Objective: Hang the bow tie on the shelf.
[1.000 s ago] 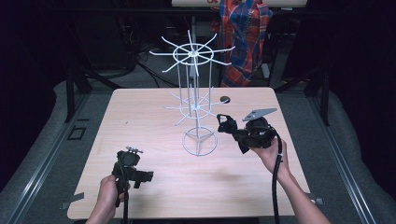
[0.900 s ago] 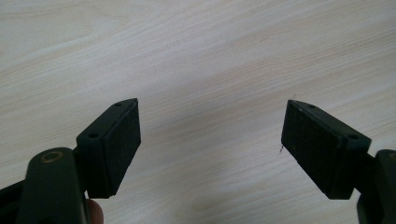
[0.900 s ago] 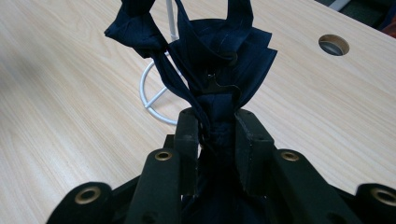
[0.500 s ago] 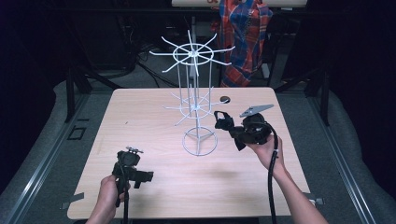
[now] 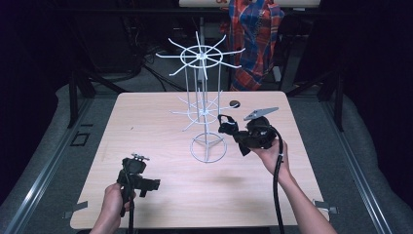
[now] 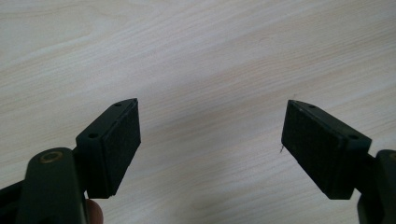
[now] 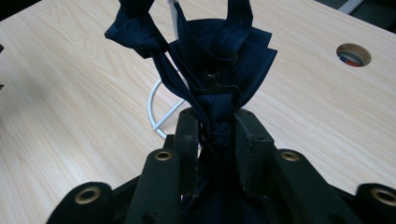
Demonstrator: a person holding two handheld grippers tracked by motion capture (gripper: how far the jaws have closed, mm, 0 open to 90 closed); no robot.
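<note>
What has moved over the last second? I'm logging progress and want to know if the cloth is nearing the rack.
The right gripper, shut on the dark cloth, has drifted slightly left toward the white wire rack. Nothing was taken or released. The left gripper stays open low over the table, and the rack has not moved.

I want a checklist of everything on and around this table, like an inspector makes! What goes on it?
Surface: pale wooden table, with a round hole near its far edge.
Job's things: white wire rack with hooked arms, standing upright mid-table; dark blue cloth.
Clutter: nothing seen.
Grippers: left gripper low over bare wood, jaws wide apart, holding nothing; right gripper shut on the cloth, beside the rack.
Cables: a black cable trails from the right gripper.
Surroundings: plaid cloth behind the table; dark room, grey floor.
</note>
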